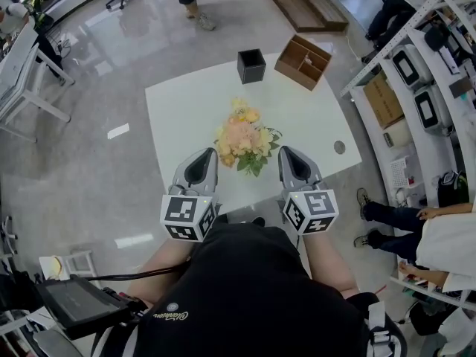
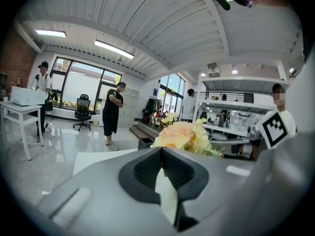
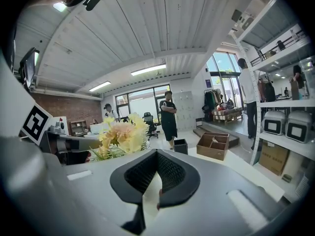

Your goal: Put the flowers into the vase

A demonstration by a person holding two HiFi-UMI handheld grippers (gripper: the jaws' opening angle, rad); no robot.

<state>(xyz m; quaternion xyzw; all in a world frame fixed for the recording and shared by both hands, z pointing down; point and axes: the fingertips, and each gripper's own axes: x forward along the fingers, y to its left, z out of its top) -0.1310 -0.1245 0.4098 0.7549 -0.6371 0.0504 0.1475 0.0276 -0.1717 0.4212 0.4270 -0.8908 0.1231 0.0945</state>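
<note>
1. Flowers (image 1: 245, 138): a peach and yellow bunch with green leaves on the white counter (image 1: 186, 110), centre-near, between the two tongs.
2. The stem ends are hidden. The blooms cover them from above, and the tong bodies block them in both gripper views. I can't tell whether the stems sit in a holder or rest on the counter.
3. Black square open-top container (image 1: 251, 65): at the far edge, well apart from the flowers. My guess is that it's the vase. Nothing sticks out of it.
4. Stage: this fits either a bunch meant for the black container, or a bunch already standing in a holder under the blooms. The views don't settle it.
5. Left tongs (image 1: 210, 152): tips together, nothing between them, near-left of the flowers.
6. Right tongs (image 1: 286, 152): also closed and empty, near-right of the flowers. Both point toward the far side, tipped slightly down.
7. Handling: any grip belongs low on the stems, not on the heads, because the petals look soft and would likely crush or slip. The bunch spreads wider than the black container's mouth, so only gathered stems would pass through. Keep it upright.
8. Writing: the marker cubes (image 1: 187, 217) carry black-and-white square codes, no letters. The small script on the person's black shirt (image 1: 171, 314) is too small to read. Nothing is legible on the black container or on the brown divided box (image 1: 303, 62) at far right.
</note>
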